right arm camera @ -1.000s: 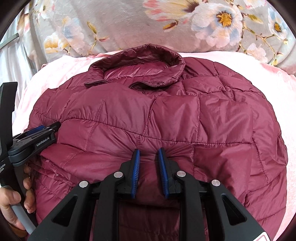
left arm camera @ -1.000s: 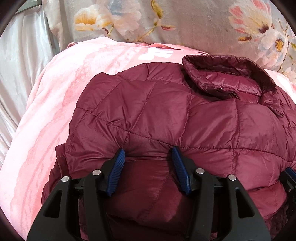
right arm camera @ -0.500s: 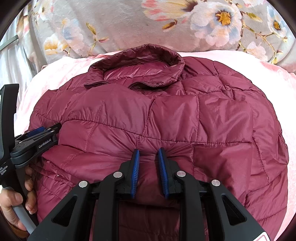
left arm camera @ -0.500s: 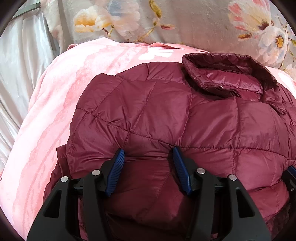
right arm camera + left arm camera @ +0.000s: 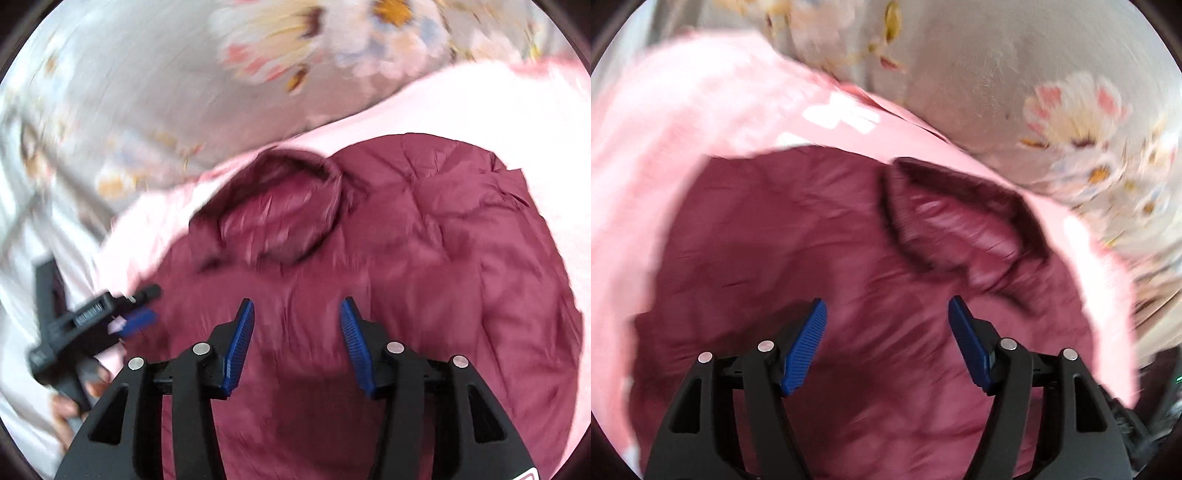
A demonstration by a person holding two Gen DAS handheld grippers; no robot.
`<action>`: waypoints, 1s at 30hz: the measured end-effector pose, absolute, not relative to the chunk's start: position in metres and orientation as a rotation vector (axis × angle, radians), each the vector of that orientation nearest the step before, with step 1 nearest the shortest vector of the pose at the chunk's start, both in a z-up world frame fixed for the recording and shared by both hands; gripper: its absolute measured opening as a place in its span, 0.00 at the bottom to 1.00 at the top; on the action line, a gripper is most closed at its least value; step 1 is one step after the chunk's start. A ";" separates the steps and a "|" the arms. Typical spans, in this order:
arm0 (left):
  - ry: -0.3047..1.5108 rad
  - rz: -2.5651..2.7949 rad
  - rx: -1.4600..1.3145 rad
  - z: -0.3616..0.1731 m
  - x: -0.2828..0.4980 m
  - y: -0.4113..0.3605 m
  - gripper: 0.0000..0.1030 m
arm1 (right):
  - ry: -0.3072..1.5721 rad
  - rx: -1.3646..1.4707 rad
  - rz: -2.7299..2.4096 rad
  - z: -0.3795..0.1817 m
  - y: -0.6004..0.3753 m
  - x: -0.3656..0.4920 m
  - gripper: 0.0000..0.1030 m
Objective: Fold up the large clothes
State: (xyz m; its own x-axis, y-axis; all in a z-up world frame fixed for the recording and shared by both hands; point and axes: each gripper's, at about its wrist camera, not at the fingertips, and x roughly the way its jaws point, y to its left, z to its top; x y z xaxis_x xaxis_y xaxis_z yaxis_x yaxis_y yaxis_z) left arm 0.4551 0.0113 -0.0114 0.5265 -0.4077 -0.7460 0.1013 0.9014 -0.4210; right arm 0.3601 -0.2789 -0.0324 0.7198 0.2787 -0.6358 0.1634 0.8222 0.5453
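A maroon quilted puffer jacket point(image 5: 768, 236) lies folded on a pink blanket point(image 5: 683, 110), its stand-up collar point(image 5: 953, 229) at the far side. My left gripper point(image 5: 886, 306) hovers over the jacket's near part. Its jaws are opening and the blue pads point(image 5: 805, 343) pinch no fabric. In the right wrist view the jacket point(image 5: 443, 258) and collar point(image 5: 280, 221) fill the middle. My right gripper point(image 5: 297, 306) hangs above the near edge, jaws opening, with nothing gripped between them. The left gripper point(image 5: 136, 319) shows at the jacket's left edge, held by a hand point(image 5: 66, 406). Both views are motion-blurred.
A grey floral fabric point(image 5: 997, 74) rises behind the pink blanket point(image 5: 480, 99); the same floral fabric point(image 5: 129, 74) fills the upper left of the right wrist view. White satin sheet point(image 5: 22, 240) lies to the left.
Both grippers have let go of the pinched jacket fabric, widened their jaws, lifted and rolled. The jacket stays on the blanket.
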 end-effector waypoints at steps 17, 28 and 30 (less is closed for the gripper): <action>1.067 -0.350 -0.332 -0.040 0.498 -0.023 0.10 | 0.828 0.433 0.007 -0.053 -0.266 0.417 0.08; 0.908 -0.302 -0.078 -0.055 0.474 -0.046 0.12 | 0.844 0.255 -0.058 -0.068 -0.247 0.423 0.07; 0.906 -0.301 -0.077 -0.056 0.475 -0.046 0.12 | 0.844 0.274 -0.053 -0.068 -0.250 0.422 0.06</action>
State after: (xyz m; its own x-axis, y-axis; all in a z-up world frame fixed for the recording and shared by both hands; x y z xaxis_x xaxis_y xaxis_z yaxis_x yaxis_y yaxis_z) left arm 0.4751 -0.0462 -0.0559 0.5777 -0.2899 -0.7630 0.2249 0.9552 -0.1926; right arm 0.4216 -0.2503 -0.0678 0.6650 0.0622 -0.7442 0.1541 0.9637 0.2182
